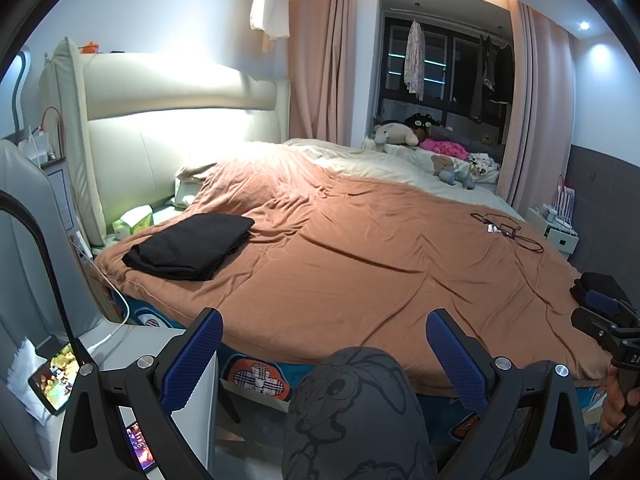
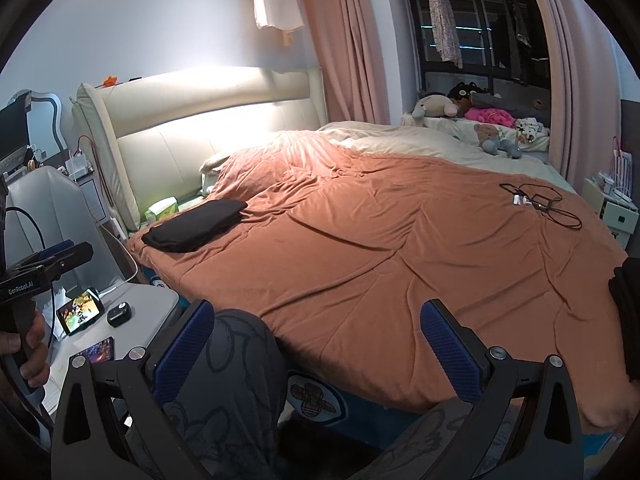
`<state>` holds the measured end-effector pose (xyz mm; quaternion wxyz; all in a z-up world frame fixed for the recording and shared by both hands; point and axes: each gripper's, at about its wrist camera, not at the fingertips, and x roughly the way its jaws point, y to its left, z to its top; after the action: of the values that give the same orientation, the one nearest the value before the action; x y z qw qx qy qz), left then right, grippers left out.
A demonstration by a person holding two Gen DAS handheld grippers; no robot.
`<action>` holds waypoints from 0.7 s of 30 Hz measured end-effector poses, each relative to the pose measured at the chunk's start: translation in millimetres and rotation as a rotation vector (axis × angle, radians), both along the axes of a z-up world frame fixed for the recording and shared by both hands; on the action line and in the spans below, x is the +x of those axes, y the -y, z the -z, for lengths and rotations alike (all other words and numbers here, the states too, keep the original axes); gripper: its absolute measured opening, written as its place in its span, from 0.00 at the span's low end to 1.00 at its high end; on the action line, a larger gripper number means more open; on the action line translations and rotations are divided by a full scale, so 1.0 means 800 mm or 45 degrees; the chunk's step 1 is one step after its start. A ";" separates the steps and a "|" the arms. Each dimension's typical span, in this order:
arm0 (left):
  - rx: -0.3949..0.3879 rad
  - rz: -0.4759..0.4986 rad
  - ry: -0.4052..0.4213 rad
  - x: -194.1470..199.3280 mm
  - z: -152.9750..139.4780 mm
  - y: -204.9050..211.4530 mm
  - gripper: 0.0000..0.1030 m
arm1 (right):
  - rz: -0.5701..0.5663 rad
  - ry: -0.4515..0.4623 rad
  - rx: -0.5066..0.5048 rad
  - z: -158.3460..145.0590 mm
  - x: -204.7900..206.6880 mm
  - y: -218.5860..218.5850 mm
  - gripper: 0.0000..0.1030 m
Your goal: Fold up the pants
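The wide bed's rust-orange quilt (image 1: pixel 360 264) is lying rumpled before me. The folded black pants (image 1: pixel 188 246) are resting on its left corner near the cream padded headboard (image 1: pixel 176 136) (well apart from both tools). My left tongs (image 1: pixel 324 360) and right tongs (image 2: pixel 316 348) are hanging spread apart, gripping nothing, above my grey-patterned knees (image 1: pixel 352 412).

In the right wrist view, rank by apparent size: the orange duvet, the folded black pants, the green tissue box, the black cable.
1. Orange duvet, by far the largest.
2. Folded black pants.
3. Black cable: its loops spread wider than the box, though thin and farther off, so this is unsure.
4. Green tissue box, partly hidden.
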<state>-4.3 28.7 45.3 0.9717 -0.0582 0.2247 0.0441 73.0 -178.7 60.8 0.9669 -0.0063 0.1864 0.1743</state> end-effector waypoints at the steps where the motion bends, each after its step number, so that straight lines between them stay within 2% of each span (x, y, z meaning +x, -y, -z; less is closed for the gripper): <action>1: 0.000 -0.001 0.002 -0.001 -0.001 0.000 0.99 | 0.001 0.001 0.000 0.000 0.000 0.000 1.00; 21: -0.002 0.002 0.005 -0.003 -0.001 0.002 1.00 | 0.011 0.020 -0.022 -0.004 -0.011 -0.004 1.00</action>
<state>-6.9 27.5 46.3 0.9721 -0.0589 0.2229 0.0432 63.9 -175.2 64.4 0.9689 -0.0153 0.1805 0.1686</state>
